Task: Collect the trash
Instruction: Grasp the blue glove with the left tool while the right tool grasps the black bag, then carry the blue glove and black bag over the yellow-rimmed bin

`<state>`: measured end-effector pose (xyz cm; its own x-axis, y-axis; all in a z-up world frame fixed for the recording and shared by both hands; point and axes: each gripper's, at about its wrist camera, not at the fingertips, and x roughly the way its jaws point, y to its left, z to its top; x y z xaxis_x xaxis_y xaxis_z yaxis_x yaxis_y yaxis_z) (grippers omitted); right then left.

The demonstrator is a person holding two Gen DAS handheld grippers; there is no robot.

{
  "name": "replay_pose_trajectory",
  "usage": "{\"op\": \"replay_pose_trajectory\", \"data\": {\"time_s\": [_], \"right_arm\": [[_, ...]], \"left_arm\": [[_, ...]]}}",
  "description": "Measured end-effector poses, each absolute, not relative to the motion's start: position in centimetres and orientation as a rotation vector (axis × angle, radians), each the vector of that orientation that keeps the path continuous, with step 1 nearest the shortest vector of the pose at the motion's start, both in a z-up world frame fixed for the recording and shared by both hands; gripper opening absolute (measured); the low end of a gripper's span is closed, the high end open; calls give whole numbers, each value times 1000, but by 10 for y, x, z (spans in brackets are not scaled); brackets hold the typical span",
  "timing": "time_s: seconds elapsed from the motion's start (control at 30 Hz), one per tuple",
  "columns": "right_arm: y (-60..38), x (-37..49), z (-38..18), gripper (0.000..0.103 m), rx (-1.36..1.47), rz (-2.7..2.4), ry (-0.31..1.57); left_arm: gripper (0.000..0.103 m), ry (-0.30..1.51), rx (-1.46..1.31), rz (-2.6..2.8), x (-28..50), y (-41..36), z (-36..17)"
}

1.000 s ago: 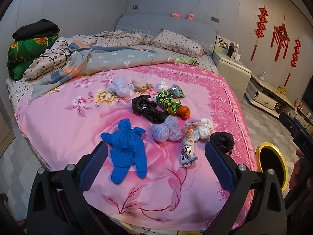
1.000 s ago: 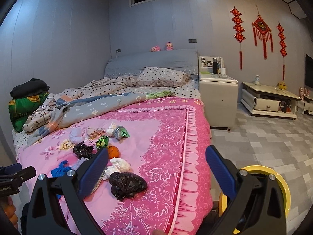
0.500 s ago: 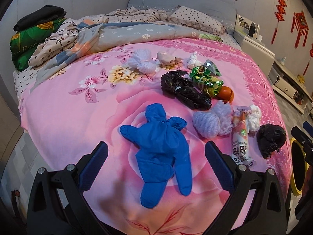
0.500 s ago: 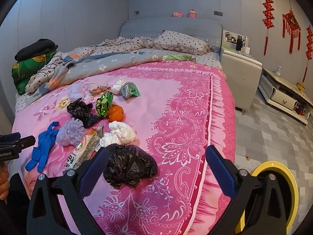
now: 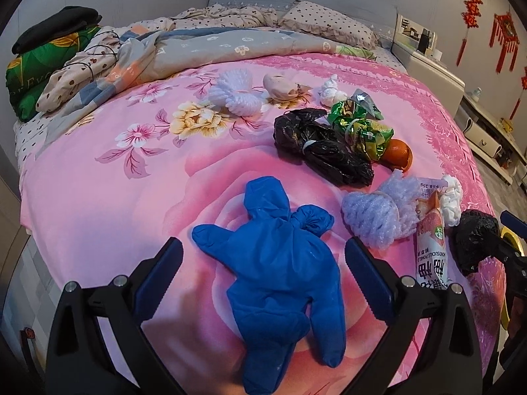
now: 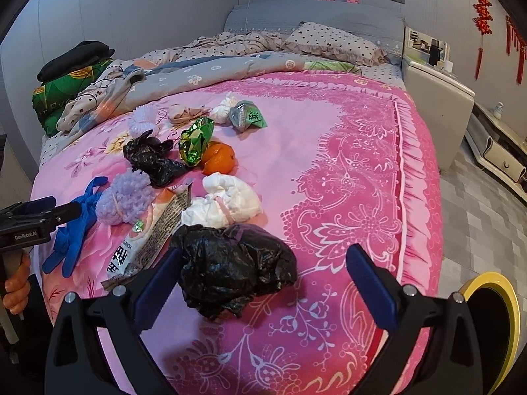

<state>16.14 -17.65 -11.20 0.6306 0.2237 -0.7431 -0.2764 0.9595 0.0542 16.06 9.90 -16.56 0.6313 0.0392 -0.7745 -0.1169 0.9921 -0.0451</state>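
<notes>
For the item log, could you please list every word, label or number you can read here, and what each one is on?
"GenRobot.AI": on the left claw, in the right wrist view.
"25g": top corner of the snack packet.
"HONEYSUCKLE POMELO": along the same packet; its large Chinese characters are not clear enough to quote.
"For Eve": partial, on the green quilt.
Print on the green wrapper is too crumpled to read.

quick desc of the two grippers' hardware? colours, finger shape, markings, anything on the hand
Both match: left gripper and right gripper have matte black forked frames with silver screws. Fingers are flat blue pads with serrated inner edges. Seen from the right wrist view, the left gripper's black body carries white "GenRobot.AI" lettering. The hand gripping it looks bare; no sleeve or cables visible.
</notes>
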Motion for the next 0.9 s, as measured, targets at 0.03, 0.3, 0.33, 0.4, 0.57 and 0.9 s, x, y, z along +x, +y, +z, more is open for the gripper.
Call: {"op": "replay_pose_trajectory", "data": {"time_s": [0.03, 0.3, 0.33, 0.4, 0.57, 0.9], "right_arm": [[-175, 163, -114, 94, -67, 290, 847], [-170, 170, -120, 69, -35, 343, 893], [-169, 170, -121, 63, -30, 349, 899], [-167, 170, -121, 59, -23, 358, 901], [-170, 165, -112, 49, -3, 362, 889], [-187, 143, -77, 49, 70, 378, 847]], "left_arm": [[90, 887, -88, 81, 162, 97, -168], [57, 931, -45, 34, 173, 84, -182], [56, 930, -36, 33, 174, 81, -183], [47, 928, -32, 29, 175, 79, -184], [33, 917, -51, 23, 172, 80, -180], [25, 847, -71, 3, 148, 83, -147]]}}
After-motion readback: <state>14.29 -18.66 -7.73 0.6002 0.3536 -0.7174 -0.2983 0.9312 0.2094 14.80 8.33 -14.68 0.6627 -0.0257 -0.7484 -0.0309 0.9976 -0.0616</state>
